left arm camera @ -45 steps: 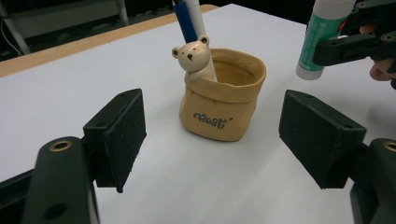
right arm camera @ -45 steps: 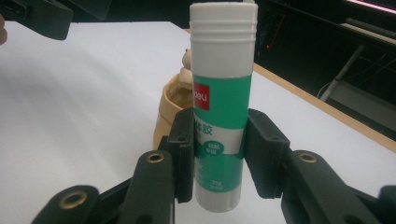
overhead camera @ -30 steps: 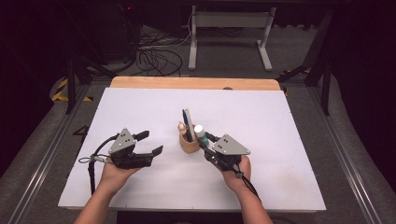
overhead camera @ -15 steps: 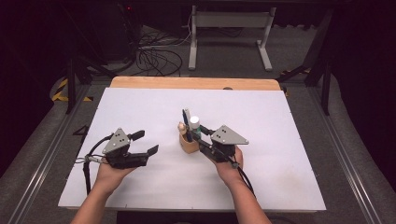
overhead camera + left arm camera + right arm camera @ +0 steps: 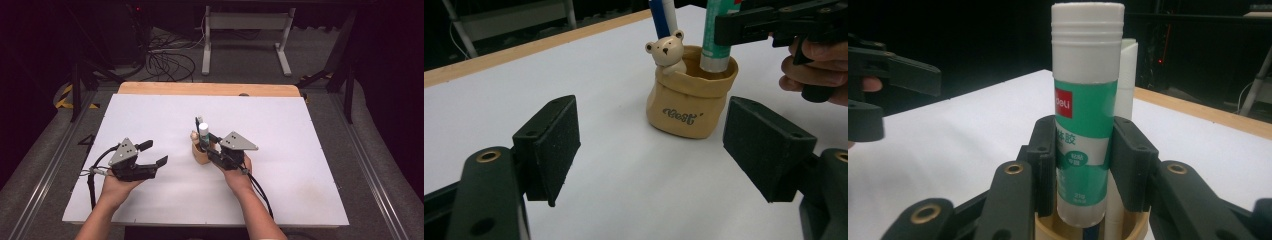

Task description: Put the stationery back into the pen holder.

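at the middle of the white table (image 5: 300, 165) sits the little tan pen pot (image 5: 691, 97) with the bear on its rim, and my right gripper (image 5: 1083, 160) has its jaws clamped on the green-and-white glue stick (image 5: 1085, 115), one pad on each side of the label. the stick stands upright with its base down inside the pot's mouth, next to a white pen (image 5: 1125, 100) that is in there too. so i read this as the placing step, nearly done: glue stick going into the holder. off to the left my left gripper (image 5: 150, 157) hangs over bare table with its jaws wide apart, nothing between them, pointed at the pot. next i'd want the stick's base seated on the pot floor, then ease the pads apart and lift straight up without tipping that light pot.
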Motion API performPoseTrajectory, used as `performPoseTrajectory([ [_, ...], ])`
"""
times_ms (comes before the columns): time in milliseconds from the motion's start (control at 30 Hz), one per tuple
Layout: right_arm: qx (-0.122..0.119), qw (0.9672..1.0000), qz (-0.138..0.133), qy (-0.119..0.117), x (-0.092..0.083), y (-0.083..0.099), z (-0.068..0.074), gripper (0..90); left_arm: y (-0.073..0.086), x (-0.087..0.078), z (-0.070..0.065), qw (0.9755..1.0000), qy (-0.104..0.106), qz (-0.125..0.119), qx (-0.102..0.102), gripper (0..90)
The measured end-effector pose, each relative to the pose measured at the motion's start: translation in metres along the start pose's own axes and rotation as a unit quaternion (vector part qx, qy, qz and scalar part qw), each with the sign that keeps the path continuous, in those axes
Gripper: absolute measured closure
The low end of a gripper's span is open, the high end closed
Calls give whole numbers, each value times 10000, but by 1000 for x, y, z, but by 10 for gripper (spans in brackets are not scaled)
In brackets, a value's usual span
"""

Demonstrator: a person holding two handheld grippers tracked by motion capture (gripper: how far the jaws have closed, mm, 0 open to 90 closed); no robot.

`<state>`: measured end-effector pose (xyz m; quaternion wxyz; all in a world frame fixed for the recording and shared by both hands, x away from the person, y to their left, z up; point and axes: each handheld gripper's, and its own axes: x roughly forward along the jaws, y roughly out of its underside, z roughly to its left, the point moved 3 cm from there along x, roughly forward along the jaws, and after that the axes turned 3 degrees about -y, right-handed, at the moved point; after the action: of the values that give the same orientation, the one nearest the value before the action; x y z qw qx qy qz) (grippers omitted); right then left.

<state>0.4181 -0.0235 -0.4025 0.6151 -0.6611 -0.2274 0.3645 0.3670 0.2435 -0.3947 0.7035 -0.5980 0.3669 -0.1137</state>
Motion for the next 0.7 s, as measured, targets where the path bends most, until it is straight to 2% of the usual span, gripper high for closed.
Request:
performPoseTrajectory([
  [367,123,9998,152,89,9,11,-5,659,0,0,0,10000,-5,3,6,237],
  [700,110,9995,252,134,14,15,-7,658,1,-1,0,10000,-7,11,-8,236],
])
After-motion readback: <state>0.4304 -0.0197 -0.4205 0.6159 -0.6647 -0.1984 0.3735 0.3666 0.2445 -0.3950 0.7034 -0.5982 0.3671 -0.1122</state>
